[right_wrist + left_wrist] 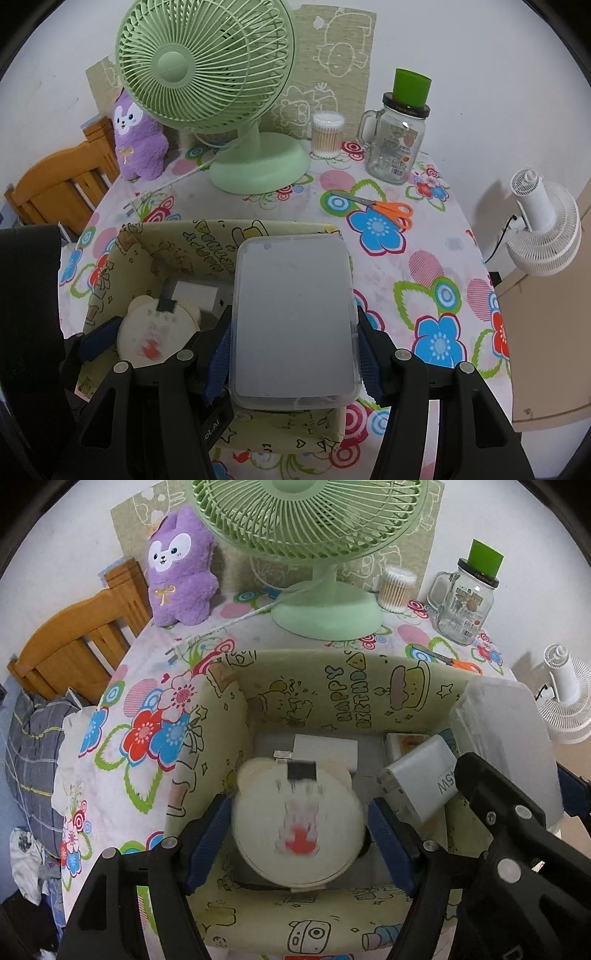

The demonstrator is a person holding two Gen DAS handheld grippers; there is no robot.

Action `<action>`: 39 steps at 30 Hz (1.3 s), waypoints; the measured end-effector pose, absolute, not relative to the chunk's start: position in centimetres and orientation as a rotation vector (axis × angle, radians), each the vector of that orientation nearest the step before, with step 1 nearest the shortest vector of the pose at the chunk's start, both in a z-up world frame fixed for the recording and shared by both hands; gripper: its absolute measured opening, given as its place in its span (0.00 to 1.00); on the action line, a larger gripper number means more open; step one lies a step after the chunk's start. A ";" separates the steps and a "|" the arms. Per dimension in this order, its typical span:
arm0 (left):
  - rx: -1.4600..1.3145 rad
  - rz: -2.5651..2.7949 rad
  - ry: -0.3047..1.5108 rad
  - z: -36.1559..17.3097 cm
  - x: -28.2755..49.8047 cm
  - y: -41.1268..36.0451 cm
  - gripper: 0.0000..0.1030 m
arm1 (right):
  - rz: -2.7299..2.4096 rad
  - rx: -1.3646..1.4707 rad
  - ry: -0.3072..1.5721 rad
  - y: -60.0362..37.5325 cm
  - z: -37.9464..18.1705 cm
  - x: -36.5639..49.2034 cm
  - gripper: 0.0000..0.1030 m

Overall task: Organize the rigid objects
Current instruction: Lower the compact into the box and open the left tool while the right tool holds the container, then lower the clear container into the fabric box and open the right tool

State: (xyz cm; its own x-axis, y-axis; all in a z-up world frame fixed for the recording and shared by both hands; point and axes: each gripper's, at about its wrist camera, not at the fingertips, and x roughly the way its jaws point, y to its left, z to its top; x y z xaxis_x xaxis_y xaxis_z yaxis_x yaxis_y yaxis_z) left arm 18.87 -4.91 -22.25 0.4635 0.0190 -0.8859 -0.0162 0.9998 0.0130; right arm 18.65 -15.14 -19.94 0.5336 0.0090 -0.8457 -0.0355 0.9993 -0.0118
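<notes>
Inside the pale green cartoon-printed storage box, on its far inner wall near the centre of the left wrist view, hand-drawn outline letters read "HAPPY BIRTHDAY" — turned sideways, beside a drawn cake with a candle. At centre right of the same view, the white rectangular charger block carries grey print ending in "5W", the rest hidden. In the right wrist view, lower centre, white letters "ot.AI" stand on the black gripper body. The clear glass handled jar, upper right, bears a printed label and barcode sticker — too small to read.
</notes>
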 end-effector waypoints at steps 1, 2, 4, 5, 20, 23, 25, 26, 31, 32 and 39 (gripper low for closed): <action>0.007 0.022 1.090 -22.2 18.8 -5.0 0.79 | 0.028 -0.024 1.011 -15.3 -19.9 18.6 0.60; 0.014 0.025 1.096 -22.1 18.8 -5.0 0.80 | 0.028 -0.019 1.013 -15.3 -19.9 18.6 0.60; 0.033 0.030 1.095 -21.8 18.6 -5.3 0.83 | 0.023 -0.017 1.016 -15.5 -19.8 18.5 0.60; 0.041 0.030 1.091 -21.6 18.4 -5.4 0.85 | 0.023 -0.015 1.019 -15.5 -19.8 18.5 0.60; 0.129 0.079 1.032 -18.9 16.8 -3.2 0.96 | 0.076 0.044 1.034 -13.0 -18.8 17.6 0.60; 0.146 0.083 1.041 -19.2 16.9 -2.6 0.96 | 0.087 0.053 1.053 -12.3 -19.3 17.7 0.60; 0.136 0.068 1.066 -19.7 17.1 -2.1 0.96 | 0.090 0.053 1.063 -12.0 -19.6 17.8 0.60; 0.133 0.064 1.073 -19.8 17.1 -1.9 0.96 | 0.097 0.052 1.070 -11.7 -19.9 17.9 0.60; 0.109 0.037 1.100 -20.5 16.7 -1.0 0.96 | 0.138 0.072 1.093 -10.9 -21.0 17.9 0.61; 0.108 0.036 1.104 -20.6 16.6 -0.9 0.96 | 0.146 0.074 1.097 -10.7 -21.2 17.9 0.61; 0.096 0.037 1.118 -21.0 16.3 -0.3 0.96 | 0.156 0.093 1.099 -10.2 -21.8 18.0 0.63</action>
